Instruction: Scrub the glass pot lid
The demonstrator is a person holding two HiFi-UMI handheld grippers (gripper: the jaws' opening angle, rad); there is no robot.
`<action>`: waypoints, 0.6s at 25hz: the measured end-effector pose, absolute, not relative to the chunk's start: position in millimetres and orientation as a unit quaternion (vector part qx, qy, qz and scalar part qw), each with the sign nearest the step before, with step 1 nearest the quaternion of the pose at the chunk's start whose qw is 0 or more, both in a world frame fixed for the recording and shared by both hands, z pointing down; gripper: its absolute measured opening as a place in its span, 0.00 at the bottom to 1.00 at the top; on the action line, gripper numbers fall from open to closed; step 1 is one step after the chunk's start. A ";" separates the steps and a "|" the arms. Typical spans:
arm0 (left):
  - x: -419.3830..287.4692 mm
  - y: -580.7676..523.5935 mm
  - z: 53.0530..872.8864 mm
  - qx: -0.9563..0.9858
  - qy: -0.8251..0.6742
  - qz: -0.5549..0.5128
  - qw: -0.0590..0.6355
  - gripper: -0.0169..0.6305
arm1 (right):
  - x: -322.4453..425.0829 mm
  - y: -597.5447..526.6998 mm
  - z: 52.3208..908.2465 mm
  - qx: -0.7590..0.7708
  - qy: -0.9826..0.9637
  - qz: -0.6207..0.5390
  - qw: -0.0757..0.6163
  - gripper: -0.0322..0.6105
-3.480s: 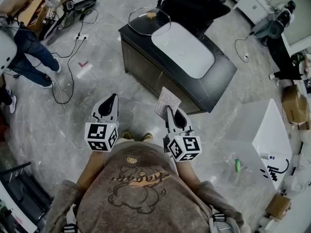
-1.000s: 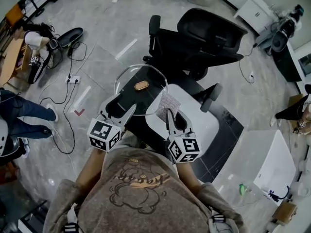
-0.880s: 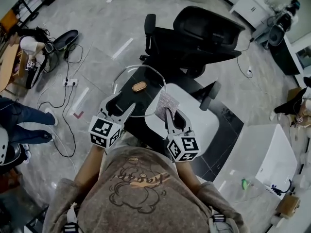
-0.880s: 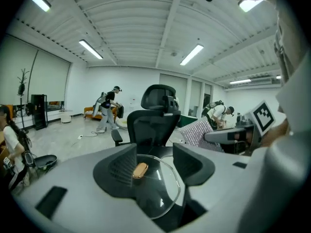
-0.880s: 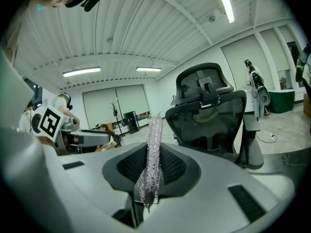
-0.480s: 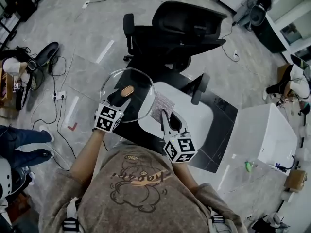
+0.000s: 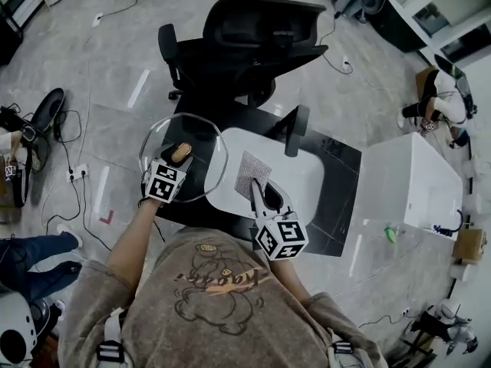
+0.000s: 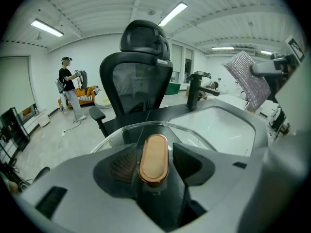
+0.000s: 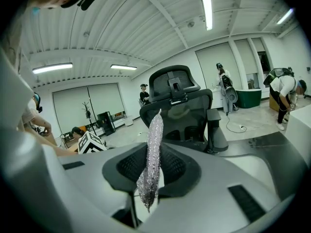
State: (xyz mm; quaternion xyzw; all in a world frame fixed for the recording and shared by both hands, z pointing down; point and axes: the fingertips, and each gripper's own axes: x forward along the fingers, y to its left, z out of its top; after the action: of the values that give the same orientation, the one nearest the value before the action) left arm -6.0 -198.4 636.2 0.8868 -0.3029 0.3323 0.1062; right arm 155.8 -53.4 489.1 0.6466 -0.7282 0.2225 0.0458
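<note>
Left tongs [image 7: 173, 164] clamp round glass lid [image 7: 203, 140] by oval copper-toned knob [image 8: 153, 158]; right tongs [image 7: 259, 198] pinch glittery woven scrub cloth [image 7: 252, 173] (rectangular, upright).

Dark counter [image 7: 337, 176] w/ a white sink [image 7: 295, 186] set in its top and a black tap [image 7: 291, 131] at far edge. The glass pot lid [image 7: 201, 146] is over the L corner, maybe resting there, not sure.

Head view: above the person, facing steeply down, over the rounded white basin [image 7: 295, 176] and black mesh office chair [image 7: 253, 41].
Left gripper view: low, close behind the copper-coloured oval lid knob [image 8: 153, 158], facing the chair.
Right gripper view: close behind the edge-on silvery scrub cloth [image 9: 151, 154], facing the chair.
Shared: chair, all three.
</note>
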 end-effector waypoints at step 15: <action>-2.2 -201.2 640.6 0.890 -0.285 0.331 0.129 0.32 | 170.8 -93.3 515.0 0.622 -0.740 0.243 0.084 0.17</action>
State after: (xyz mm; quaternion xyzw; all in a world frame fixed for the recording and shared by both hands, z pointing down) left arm -2.2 -201.2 640.6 0.8904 -0.2847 0.3309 0.1289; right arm 170.8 -93.3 515.0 0.6218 -0.7397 0.2432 0.0838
